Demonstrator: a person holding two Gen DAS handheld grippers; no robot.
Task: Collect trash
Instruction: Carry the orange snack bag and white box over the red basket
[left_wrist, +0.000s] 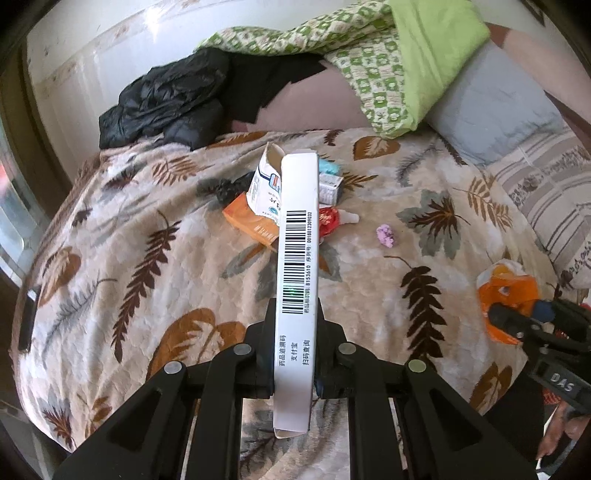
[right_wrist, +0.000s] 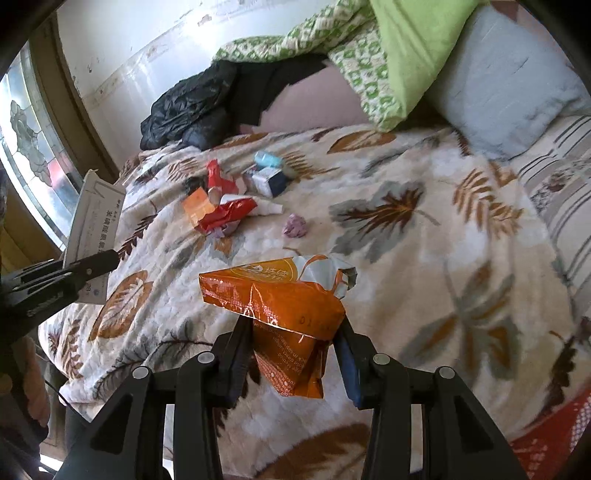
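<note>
— Jaws on the left gripper (left_wrist: 295, 325): what do they hold?
— Clamped on a white barcoded carton (left_wrist: 298, 236), lifted above the leaf-print blanket (left_wrist: 140, 258).
— And the right gripper (right_wrist: 291, 332)?
— Its jaws pinch a crumpled orange packet (right_wrist: 280, 306), held over the bed. More trash, a red wrapper (right_wrist: 229, 212) and small boxes (right_wrist: 267, 181), lies beyond.
</note>
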